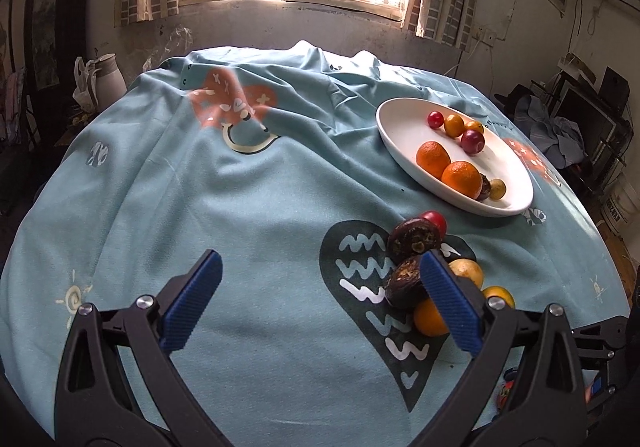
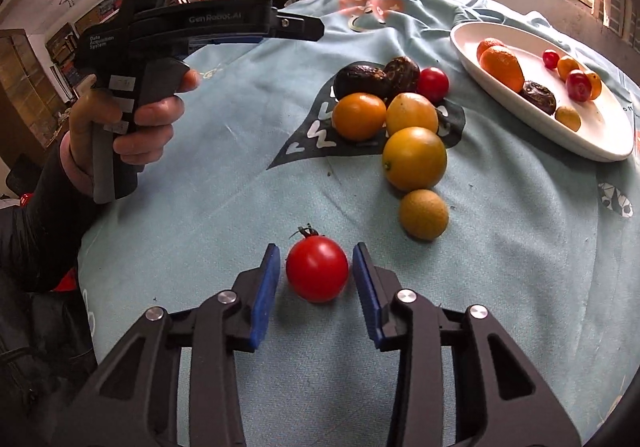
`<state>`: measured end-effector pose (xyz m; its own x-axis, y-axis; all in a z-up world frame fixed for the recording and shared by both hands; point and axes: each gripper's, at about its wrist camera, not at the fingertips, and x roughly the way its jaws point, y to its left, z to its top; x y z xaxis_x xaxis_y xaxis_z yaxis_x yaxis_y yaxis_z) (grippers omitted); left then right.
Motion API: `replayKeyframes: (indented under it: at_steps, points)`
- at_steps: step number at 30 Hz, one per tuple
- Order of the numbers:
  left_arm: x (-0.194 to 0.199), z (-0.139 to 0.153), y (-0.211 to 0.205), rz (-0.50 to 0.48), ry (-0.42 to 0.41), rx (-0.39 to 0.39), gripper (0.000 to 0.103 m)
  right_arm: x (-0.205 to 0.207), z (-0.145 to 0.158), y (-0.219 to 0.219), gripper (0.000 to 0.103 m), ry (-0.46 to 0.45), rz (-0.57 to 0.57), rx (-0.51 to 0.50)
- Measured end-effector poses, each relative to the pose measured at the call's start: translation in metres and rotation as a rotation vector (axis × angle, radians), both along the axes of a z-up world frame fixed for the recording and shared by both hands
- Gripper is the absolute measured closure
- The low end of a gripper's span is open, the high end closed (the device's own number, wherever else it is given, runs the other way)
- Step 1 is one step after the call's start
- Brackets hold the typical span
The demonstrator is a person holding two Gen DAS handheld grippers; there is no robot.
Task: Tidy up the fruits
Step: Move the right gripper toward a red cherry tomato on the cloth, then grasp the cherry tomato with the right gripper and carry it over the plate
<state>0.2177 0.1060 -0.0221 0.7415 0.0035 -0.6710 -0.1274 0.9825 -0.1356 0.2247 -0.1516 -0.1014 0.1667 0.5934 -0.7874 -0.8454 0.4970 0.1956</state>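
A red cherry tomato lies on the blue tablecloth between the blue pads of my right gripper. A thin gap shows on each side, so the pads do not press it. Behind it sits a pile of loose fruit: orange and yellow citrus, two dark brown fruits and another red tomato. My left gripper stands wide open with nothing between its fingers. Its right finger is beside a dark brown fruit of that pile. The white oval plate holds several fruits.
The plate lies at the far right of the round table. A person's hand holds the left gripper at the left in the right wrist view. A white kettle stands beyond the table's far left edge. Cluttered furniture stands at the right.
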Motion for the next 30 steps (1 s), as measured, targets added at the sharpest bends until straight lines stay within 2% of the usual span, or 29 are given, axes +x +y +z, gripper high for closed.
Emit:
replayKeyframes:
  at_steps: [1, 4, 6, 8, 10, 12, 14, 17, 22, 30]
  points:
    - [0.000, 0.000, 0.000, 0.002, 0.000, 0.001, 0.002, 0.000, 0.000, -0.001, 0.072, -0.001, 0.000, 0.001]
    - [-0.001, -0.001, 0.000, 0.001, 0.000, -0.002, 0.002, 0.000, 0.001, -0.002, 0.074, -0.004, 0.000, 0.006]
    - [-0.001, -0.001, -0.002, -0.011, 0.000, -0.005, 0.002, 0.004, 0.004, -0.008, 0.074, 0.010, -0.018, 0.045]
    - [-0.002, -0.002, -0.008, -0.067, 0.000, -0.015, 0.005, 0.015, 0.011, -0.017, 0.074, 0.033, -0.069, 0.110]
    - [-0.004, -0.002, -0.021, -0.159, 0.005, 0.000, 0.019, 0.027, 0.015, -0.029, 0.074, 0.066, -0.139, 0.172]
    - [-0.006, -0.005, -0.038, -0.256, 0.020, 0.025, 0.040, 0.038, 0.016, -0.039, 0.074, 0.100, -0.200, 0.213]
    - [-0.008, -0.009, -0.052, -0.332, 0.039, 0.045, 0.050, 0.044, 0.017, -0.045, 0.074, 0.120, -0.238, 0.236]
    - [-0.012, -0.016, -0.071, -0.396, 0.058, 0.098, 0.057, 0.047, 0.019, -0.047, 0.074, 0.123, -0.252, 0.247]
    - [-0.012, -0.025, -0.082, -0.416, 0.077, 0.150, 0.058, 0.048, 0.019, -0.048, 0.074, 0.123, -0.262, 0.241]
    - [-0.001, -0.033, -0.085, -0.419, 0.109, 0.143, 0.059, 0.045, 0.020, -0.049, 0.074, 0.115, -0.268, 0.234]
